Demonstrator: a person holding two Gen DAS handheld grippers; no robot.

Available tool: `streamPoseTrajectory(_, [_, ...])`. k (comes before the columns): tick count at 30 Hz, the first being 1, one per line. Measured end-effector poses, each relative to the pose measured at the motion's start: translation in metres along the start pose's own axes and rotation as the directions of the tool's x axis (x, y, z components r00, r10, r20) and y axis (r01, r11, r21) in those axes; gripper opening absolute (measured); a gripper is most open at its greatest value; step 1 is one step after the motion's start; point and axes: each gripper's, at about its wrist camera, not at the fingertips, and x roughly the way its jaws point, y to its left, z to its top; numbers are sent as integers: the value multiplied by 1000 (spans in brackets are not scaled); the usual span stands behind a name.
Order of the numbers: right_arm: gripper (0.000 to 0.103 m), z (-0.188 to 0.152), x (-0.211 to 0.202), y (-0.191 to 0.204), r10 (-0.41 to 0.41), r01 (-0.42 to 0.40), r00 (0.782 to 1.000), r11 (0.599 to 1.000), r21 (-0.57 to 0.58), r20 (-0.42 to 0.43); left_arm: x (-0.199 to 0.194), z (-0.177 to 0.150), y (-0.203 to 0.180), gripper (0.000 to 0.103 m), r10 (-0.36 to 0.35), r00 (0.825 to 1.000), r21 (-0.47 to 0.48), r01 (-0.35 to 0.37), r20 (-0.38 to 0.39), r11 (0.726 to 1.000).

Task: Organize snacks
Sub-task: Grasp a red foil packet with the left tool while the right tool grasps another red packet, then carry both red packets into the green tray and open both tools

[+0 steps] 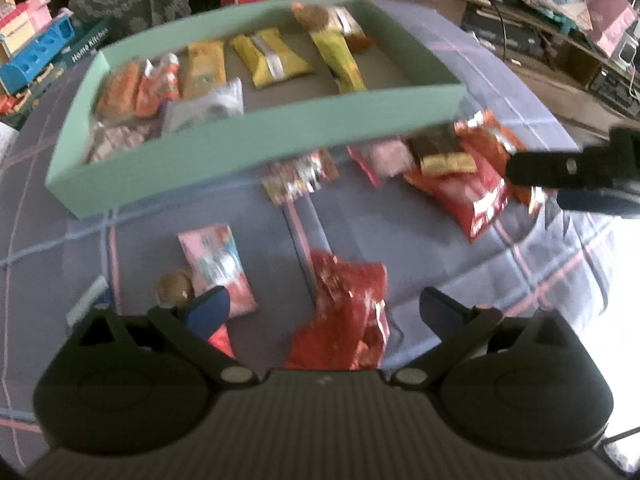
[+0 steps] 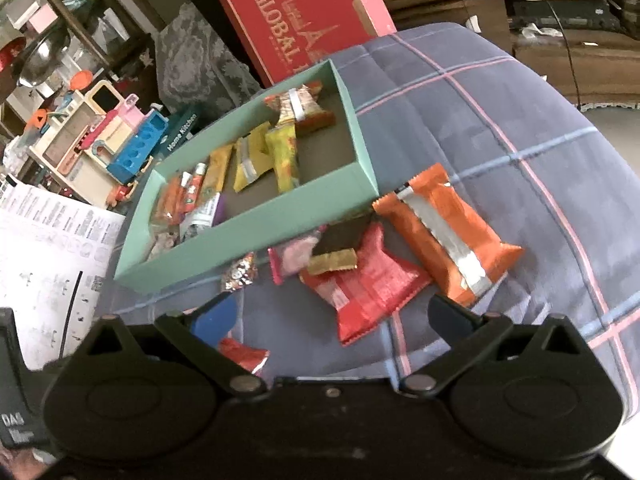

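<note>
A mint green box (image 1: 256,140) (image 2: 248,236) sits on a blue plaid cloth (image 2: 480,120) and holds a row of yellow, orange and silver snack packets (image 1: 272,60). Loose snacks lie in front of it. My left gripper (image 1: 326,308) is open low over a crinkled red packet (image 1: 340,312), with a pink packet (image 1: 218,268) and a brown round sweet (image 1: 174,290) by its left finger. My right gripper (image 2: 332,318) (image 1: 560,172) is open just short of a red packet (image 2: 368,288) and an orange packet (image 2: 444,236). A gold bar (image 2: 332,262) and a small pink packet (image 2: 292,256) lie against the box.
A red "GLOBAL" carton (image 2: 304,16) stands behind the box. A toy kitchen set (image 2: 104,136) and a printed sheet (image 2: 48,248) are on the left. Cluttered shelves (image 1: 560,12) fill the right background. The cloth drops away at the right.
</note>
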Motion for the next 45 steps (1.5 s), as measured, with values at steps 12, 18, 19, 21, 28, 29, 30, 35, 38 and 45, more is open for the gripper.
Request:
streamPoseTrajectory(12, [103,0,22,17,-10,10,1000,991,-132,0,13,-11,-1,50,-51,999,20,51,-5,998])
streamPoseTrajectory(18, [103,9,38,22,-31,33,999,978,-207,10,18,-3,10,50,-33,999,-5,33,6,999])
streamPoseTrajectory(19, [103,11,41,23,-35,37,999,975,-221,12,19,-2,12,50,-33,999,-10,33,6,999])
streamPoseTrajectory(21, [103,14,46,24,-35,37,999,970,-242,12,21,0,14,51,-38,999,-19,38,5,999])
streamPoseTrajectory(28, [98,12,63,30,-28,16,999,946,-322,-33,26,-1,9,50,-23,1000,21,23,5,1000])
streamPoseTrajectory(29, [95,10,65,32,-38,26,999,940,-341,-29,26,-1,9,50,-24,1000,20,24,6,1000])
streamPoseTrajectory(30, [94,8,67,33,-48,36,999,934,-356,-26,26,-1,10,52,-26,1000,19,26,7,999])
streamPoseTrajectory(35, [69,-4,75,37,-137,130,990,895,-426,14,26,-1,10,52,-28,1000,23,28,9,999])
streamPoseTrajectory(38, [61,-8,69,36,-129,121,992,906,-406,6,26,-2,8,53,-22,1000,34,22,11,999])
streamPoseTrajectory(45, [52,-18,51,30,-55,35,996,958,-284,-63,19,-5,10,46,-55,998,31,54,12,998])
